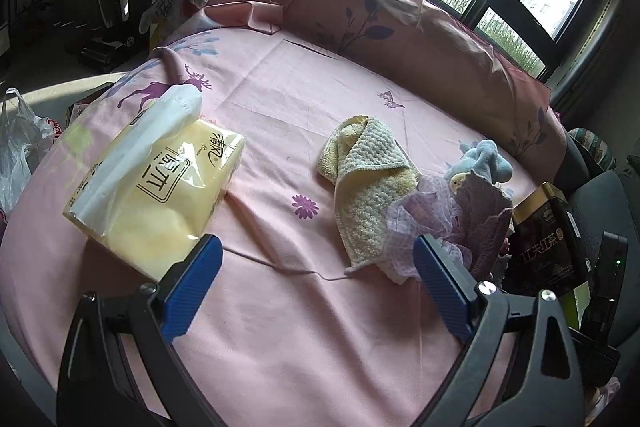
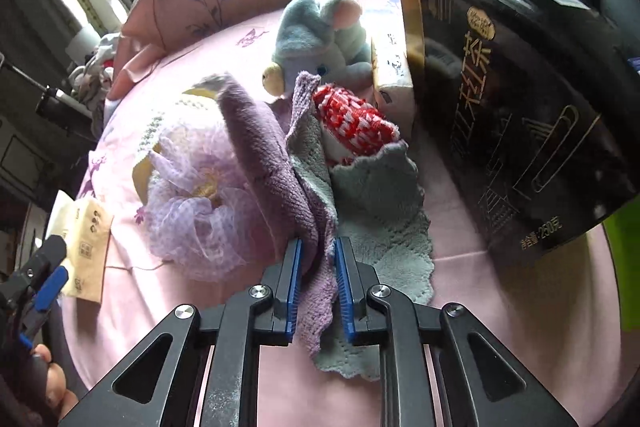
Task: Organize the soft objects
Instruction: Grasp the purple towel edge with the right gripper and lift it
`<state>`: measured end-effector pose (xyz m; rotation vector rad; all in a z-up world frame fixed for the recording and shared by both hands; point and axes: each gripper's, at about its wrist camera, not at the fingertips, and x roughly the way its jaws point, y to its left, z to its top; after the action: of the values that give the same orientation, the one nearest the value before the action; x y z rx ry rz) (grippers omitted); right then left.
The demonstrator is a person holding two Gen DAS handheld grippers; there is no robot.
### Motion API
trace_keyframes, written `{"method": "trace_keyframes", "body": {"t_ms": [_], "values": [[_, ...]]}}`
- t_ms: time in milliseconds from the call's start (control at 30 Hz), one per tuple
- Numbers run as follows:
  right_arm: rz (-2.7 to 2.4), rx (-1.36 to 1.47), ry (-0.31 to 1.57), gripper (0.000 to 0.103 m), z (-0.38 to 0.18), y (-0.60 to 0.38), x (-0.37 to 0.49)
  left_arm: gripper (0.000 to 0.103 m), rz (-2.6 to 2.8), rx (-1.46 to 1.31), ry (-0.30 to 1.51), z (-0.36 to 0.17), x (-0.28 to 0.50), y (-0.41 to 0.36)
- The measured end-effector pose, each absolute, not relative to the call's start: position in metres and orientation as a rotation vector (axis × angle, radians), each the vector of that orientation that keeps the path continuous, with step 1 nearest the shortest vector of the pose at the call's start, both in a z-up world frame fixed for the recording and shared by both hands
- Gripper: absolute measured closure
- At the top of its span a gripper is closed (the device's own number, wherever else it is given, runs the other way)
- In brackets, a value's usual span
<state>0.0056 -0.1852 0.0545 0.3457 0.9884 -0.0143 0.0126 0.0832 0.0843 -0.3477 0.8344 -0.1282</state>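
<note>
Purple cloth (image 2: pixel 276 163) between right hand-held gripper (image 2: pixel 318 247) pads

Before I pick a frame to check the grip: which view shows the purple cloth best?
The right wrist view: the purple cloth fills its centre, pinched between the fingers. The left wrist view shows only a raised fold.

My fingers (image 2: pixel 294 283) wear blue pads; between them a purple cloth (image 2: pixel 272 163) over a grey one (image 2: pixel 380 211); the sheet (image 1: pixel 304 107) is pink — purple deer and flowers; plush toy (image 2: pixel 320 31) pale blue; knit (image 2: pixel 352 119) red-and-white; tissue pack (image 1: pixel 160 195) yellow.
</note>
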Motion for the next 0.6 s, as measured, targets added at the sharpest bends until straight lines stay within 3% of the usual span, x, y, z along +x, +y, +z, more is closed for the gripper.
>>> {"method": "trace_keyframes", "body": {"t_ms": [267,433,500,567,600], "values": [[0.088,0.349,0.828,0.095,0.101,-0.197,-0.026,0.008,-0.117,-0.316,0.844,0.082,0.012,0.077],[0.006,0.312,0.941,0.092,0.085,-0.191,-0.012,0.008,-0.113,-0.303,0.852,0.08,0.012,0.074],[0.003,0.327,0.982,0.077,0.077,-0.194,-0.01,0.008,-0.111,-0.298,0.856,0.08,0.011,0.072],[0.011,0.362,0.978,0.04,0.072,-0.195,-0.008,0.008,-0.114,-0.294,0.857,0.08,0.011,0.071],[0.008,0.375,0.966,0.033,0.071,-0.196,-0.008,0.008,-0.115,-0.291,0.857,0.08,0.011,0.07]]}}
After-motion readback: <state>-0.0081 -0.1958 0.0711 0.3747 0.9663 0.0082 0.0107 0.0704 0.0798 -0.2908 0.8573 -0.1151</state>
